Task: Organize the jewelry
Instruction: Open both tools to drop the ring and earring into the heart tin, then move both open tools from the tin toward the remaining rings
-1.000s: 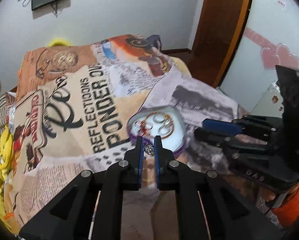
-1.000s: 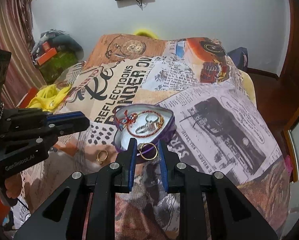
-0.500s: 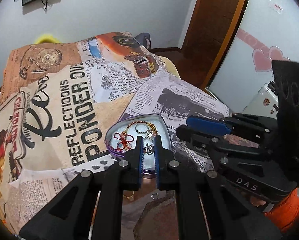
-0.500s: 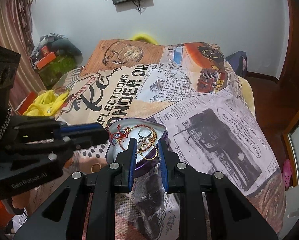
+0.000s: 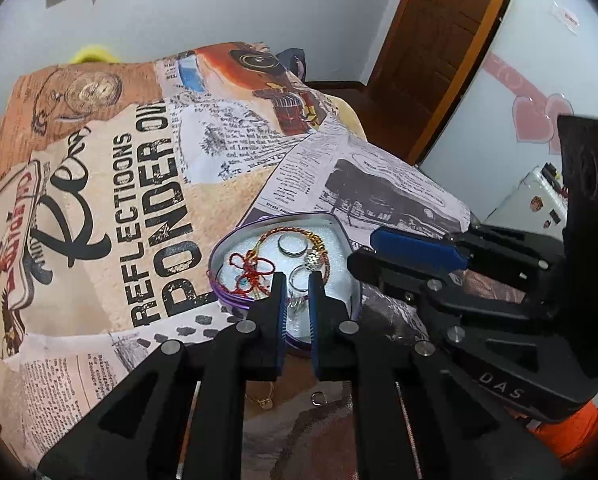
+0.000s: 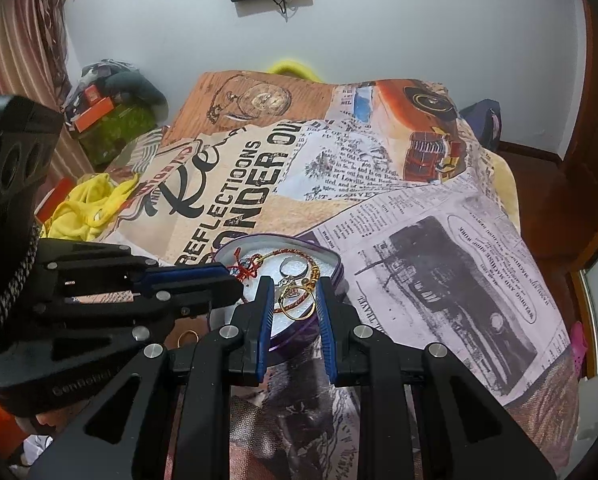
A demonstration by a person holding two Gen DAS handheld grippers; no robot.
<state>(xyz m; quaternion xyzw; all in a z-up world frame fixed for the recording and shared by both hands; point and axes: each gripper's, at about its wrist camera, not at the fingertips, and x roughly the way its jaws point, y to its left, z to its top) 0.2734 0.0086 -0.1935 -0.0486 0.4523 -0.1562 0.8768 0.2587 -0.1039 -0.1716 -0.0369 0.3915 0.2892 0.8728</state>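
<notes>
Both claws over the heart-shaped tin (image 5: 341,236): left claw (image 5: 297,280) pinches a silver earring (image 5: 297,305), right claw (image 6: 293,286) grips a gold ring (image 6: 297,300); releasing them inside looks next.

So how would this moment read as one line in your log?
left tongs: gripping silver piece | right tongs: gripping gold ring | both over heart tin

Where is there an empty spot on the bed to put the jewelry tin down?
Bare blanket lies right of the heart-shaped tin, on the grey newspaper print, and behind it over the "REFLECTIONS" lettering. It is crowded at the tin: the left gripper and right gripper both hover there, and a gold ring lies on the blanket beside it.
</notes>
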